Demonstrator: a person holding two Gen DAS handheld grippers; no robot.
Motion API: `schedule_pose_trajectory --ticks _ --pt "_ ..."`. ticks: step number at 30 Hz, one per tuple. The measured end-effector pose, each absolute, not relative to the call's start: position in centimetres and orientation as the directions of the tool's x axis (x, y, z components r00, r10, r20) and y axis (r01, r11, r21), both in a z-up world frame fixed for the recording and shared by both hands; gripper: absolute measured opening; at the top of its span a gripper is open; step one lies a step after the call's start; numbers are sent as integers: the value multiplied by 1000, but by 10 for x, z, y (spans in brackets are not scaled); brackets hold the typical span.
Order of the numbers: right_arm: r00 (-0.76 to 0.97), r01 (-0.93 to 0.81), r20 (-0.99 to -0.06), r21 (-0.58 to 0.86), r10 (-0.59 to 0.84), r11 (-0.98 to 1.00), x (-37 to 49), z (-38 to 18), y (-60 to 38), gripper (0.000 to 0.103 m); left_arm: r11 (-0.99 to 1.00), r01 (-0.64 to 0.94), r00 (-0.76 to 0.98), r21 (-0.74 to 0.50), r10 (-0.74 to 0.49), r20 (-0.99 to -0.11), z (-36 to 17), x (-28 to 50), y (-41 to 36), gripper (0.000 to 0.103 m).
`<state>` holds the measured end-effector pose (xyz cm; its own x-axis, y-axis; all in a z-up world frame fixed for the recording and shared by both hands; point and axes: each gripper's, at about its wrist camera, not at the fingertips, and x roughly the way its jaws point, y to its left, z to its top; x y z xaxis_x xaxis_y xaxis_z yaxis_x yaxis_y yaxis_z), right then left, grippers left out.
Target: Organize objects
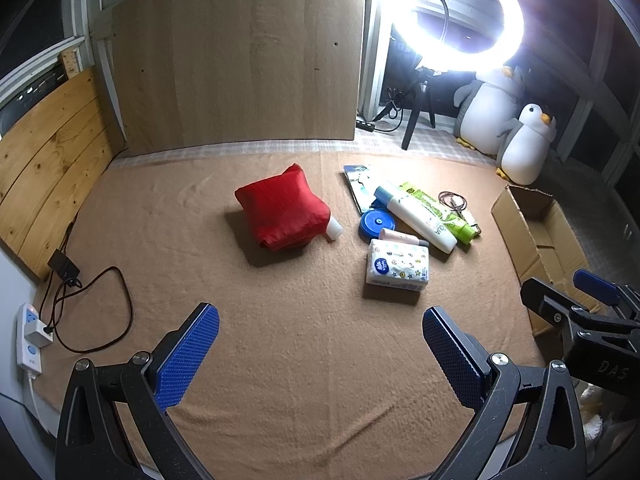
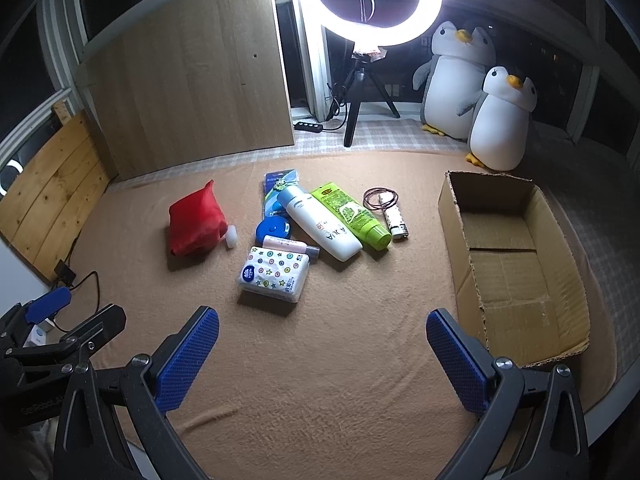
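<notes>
On the tan blanket (image 1: 280, 340) lies a cluster of items: a tissue pack (image 1: 397, 266) (image 2: 274, 274), a white bottle (image 1: 416, 218) (image 2: 320, 222), a green tube (image 2: 352, 214), a blue round tin (image 1: 376, 225) (image 2: 274, 227), a small pink tube (image 2: 290, 245), a blue card pack (image 2: 278, 190) and a red pouch (image 1: 282, 210) (image 2: 194, 220) with a white cap beside it. An open cardboard box (image 2: 516, 264) (image 1: 536, 236) sits to the right. My left gripper (image 1: 320, 352) and right gripper (image 2: 322, 354) both hover open and empty, short of the items.
A ring light on a tripod (image 2: 376, 4) and two penguin plush toys (image 2: 502, 120) stand behind the blanket. A wooden board (image 1: 236, 60) leans at the back. A power strip and cables (image 1: 30, 340) lie at the left edge. A hair tie and small patterned tube (image 2: 394, 220) lie near the green tube.
</notes>
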<state>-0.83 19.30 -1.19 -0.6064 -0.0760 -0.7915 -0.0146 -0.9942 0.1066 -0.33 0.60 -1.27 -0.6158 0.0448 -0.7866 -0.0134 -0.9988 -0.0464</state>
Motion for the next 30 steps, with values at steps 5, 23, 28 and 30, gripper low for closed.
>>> schedule_pose_trajectory --ticks 5,23,28,30 --pt "-599 -19 -797 114 -80 -993 -13 -15 197 103 -999 -21 -602 -48 51 -797 -20 -14 9 103" --pt "-548 -27 -822 199 -152 -980 -51 -42 214 103 -994 -71 -540 -77 104 -835 -71 -79 17 102" --pt "-534 -31 -830 210 -162 -977 -57 -49 217 98 -993 -90 -511 -72 108 -853 -87 -106 27 95" --pt "-528 -35 -833 212 -162 -977 -58 -51 219 97 -991 -104 -494 -86 126 -861 -94 -117 33 93"
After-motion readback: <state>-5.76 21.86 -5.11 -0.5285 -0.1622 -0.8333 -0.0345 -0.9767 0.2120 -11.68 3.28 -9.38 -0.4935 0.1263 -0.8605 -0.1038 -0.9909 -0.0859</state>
